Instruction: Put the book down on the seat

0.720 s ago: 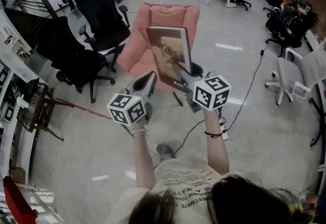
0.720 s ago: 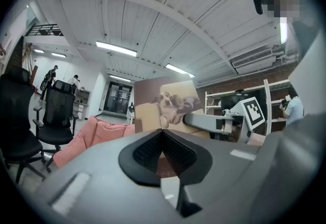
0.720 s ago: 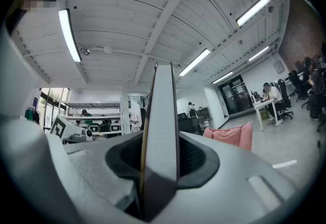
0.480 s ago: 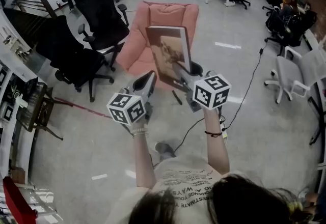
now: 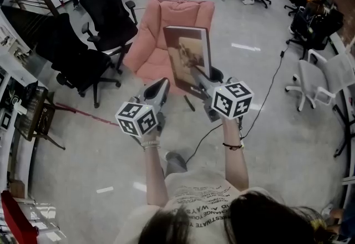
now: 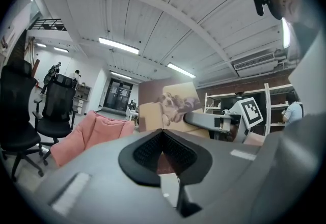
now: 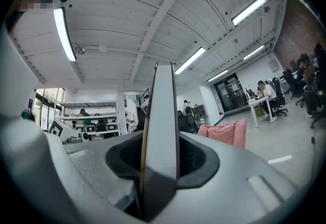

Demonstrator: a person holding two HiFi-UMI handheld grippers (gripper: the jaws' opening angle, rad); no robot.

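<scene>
Both tongs point forward in the head view. The right gripper (image 5: 197, 79) clamps the lower edge of the book (image 5: 188, 51), which stands upright in the air over the front of the pink seat (image 5: 158, 29), not resting on it. The left gripper (image 5: 162, 86) hangs just beside, clear of the book.

In the left gripper view, its jaws meet with nothing between them. The book's dog-picture cover shows ahead, and the seat lies to the left.

In the right gripper view, the book stands edge-on, pinched between the pads.
</scene>
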